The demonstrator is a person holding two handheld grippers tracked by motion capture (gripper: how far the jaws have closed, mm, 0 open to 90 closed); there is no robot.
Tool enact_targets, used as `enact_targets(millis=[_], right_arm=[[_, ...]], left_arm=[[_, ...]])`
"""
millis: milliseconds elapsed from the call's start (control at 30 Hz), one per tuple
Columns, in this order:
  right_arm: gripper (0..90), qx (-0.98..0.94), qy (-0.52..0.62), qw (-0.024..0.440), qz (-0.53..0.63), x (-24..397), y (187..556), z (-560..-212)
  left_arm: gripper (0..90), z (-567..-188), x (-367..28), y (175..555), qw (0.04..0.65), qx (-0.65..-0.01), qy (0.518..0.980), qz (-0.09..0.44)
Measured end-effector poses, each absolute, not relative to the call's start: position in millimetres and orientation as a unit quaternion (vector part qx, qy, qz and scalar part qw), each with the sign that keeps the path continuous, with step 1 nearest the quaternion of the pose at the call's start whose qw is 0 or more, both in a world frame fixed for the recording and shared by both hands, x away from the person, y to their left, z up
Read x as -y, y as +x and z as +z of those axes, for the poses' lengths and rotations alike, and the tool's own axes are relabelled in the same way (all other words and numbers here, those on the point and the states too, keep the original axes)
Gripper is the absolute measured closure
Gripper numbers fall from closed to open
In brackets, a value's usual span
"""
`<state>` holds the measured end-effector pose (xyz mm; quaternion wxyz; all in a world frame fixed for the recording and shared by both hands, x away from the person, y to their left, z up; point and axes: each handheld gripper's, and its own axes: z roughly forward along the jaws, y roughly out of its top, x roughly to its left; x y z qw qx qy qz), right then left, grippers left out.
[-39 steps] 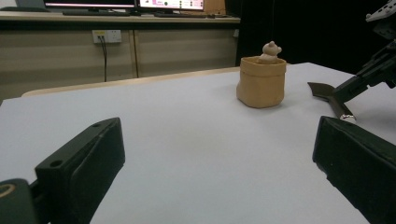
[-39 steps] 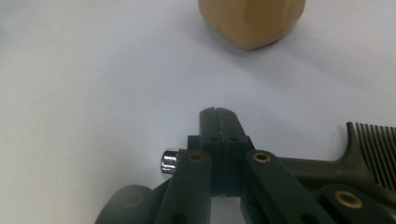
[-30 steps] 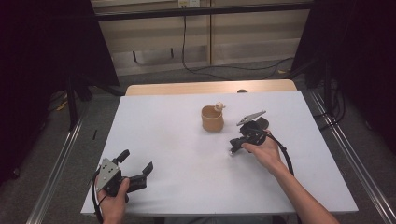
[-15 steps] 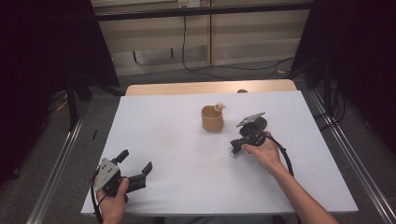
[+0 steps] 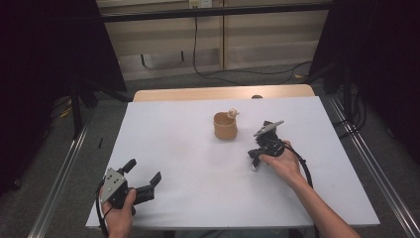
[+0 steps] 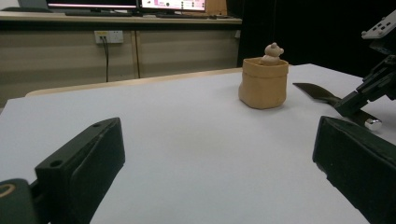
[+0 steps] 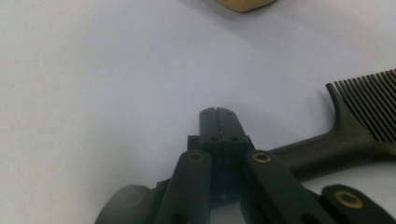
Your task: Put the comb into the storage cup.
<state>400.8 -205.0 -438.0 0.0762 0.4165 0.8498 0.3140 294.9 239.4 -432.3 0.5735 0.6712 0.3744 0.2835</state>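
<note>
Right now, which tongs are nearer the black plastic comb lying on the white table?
Right. The right tongs rest shut right beside the black plastic comb, while the left tongs sit open far off at the table's near left corner.

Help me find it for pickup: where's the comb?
The comb lies flat on the table, right of centre, beside the shut right gripper and near the cup.
</note>
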Motion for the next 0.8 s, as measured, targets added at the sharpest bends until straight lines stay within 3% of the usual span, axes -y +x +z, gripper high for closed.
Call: enact_targets(millis=[800], right_arm=[[90.0, -0.853, 0.415, 0.069, 0.308, 211, 388, -439]], left_arm=[[2.4, -432, -240, 295, 0.573, -0.375, 0.672, 0.283]])
